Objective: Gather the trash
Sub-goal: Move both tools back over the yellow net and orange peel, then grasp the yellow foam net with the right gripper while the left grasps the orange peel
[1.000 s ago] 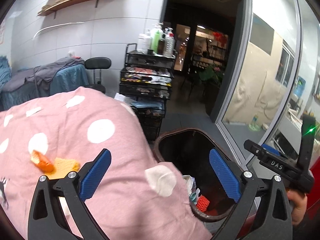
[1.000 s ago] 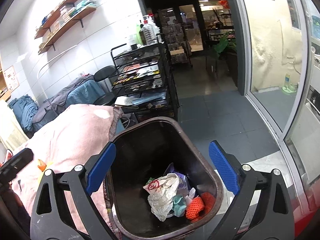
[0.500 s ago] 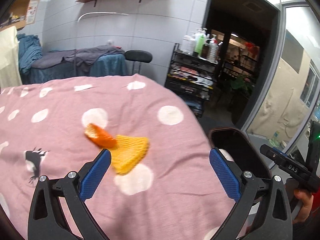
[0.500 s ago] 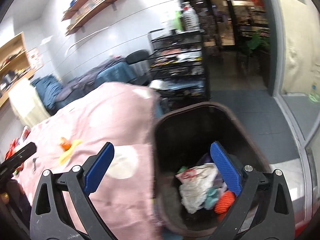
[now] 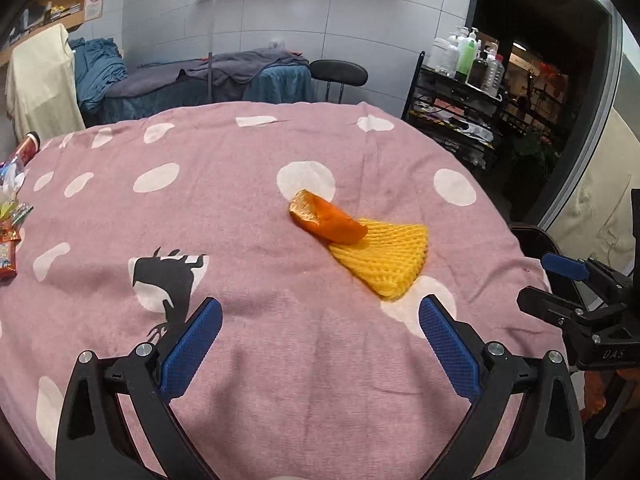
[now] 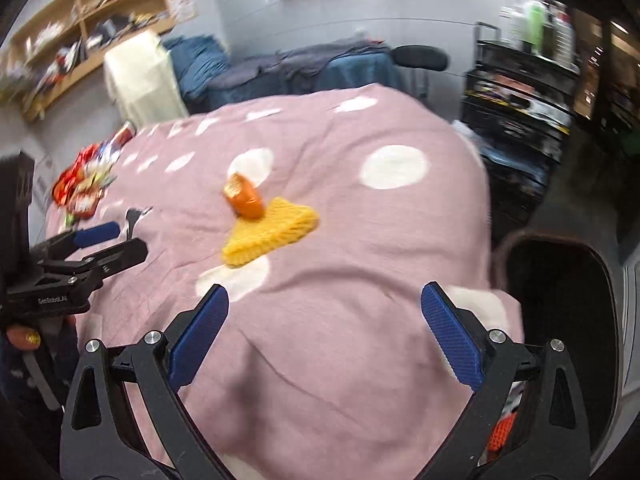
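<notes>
An orange peel [image 5: 326,218] lies on a yellow foam fruit net [image 5: 386,258] on the pink spotted cloth [image 5: 240,184]. Both also show in the right wrist view: the peel [image 6: 245,196] and the net [image 6: 272,230]. My left gripper [image 5: 320,344] is open and empty, hovering over the cloth just short of the net. My right gripper [image 6: 324,340] is open and empty, over the cloth's right edge, beside the dark trash bin [image 6: 560,280]. The bin's rim shows in the left wrist view [image 5: 536,236].
Snack wrappers and a can [image 5: 16,208] lie at the cloth's far left, and they also show in the right wrist view [image 6: 86,178]. A black wire cart with bottles [image 5: 460,92], a stool [image 5: 338,74] and a covered bed [image 5: 208,80] stand behind.
Both grippers have swung left, away from the bin and over the cloth. The peel and net now lie near the middle of both views. Both stay open.
</notes>
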The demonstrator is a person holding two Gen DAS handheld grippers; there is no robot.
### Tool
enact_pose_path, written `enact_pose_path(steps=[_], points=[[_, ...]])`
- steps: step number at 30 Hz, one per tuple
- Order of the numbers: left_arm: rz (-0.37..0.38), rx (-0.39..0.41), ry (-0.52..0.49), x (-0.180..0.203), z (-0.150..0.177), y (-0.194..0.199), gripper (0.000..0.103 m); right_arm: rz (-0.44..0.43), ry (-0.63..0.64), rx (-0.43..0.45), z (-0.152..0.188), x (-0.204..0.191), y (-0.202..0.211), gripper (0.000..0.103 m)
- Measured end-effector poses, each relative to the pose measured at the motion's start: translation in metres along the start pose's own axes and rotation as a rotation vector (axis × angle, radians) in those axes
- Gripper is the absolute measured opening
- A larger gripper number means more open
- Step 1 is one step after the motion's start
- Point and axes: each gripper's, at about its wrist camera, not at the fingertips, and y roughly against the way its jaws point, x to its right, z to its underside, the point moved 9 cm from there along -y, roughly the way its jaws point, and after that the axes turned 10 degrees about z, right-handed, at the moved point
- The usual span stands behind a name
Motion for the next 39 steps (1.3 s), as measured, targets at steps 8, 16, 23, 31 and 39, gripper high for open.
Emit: enact_pose_path(steps=[8, 16, 23, 31, 39], points=[[0.003, -0.002, 0.043, -0.018, -0.005, -0.004, 0.098, -0.071, 0.150, -0.168, -0.019, -0.055, -0.052, 0.096], [0.005, -0.016, 0.053, -0.023, -0.012, -0.016, 0.098, -0.087, 0.182, -0.329, -0.021, -0.084, -0.110, 0.074], [0.018, -0.046, 0.040, -0.021, -0.017, -0.028, 0.098, -0.080, 0.163, -0.298, -0.019, -0.076, -0.109, 0.024], [0.031, -0.114, -0.034, -0.002, -0.028, -0.054, 0.097, 0.008, 0.077, -0.153, -0.028, -0.030, -0.063, 0.023], [0.024, -0.243, -0.060, 0.010, -0.037, -0.104, 0.095, 0.038, -0.021, -0.061, -0.035, 0.007, -0.024, 0.023]])
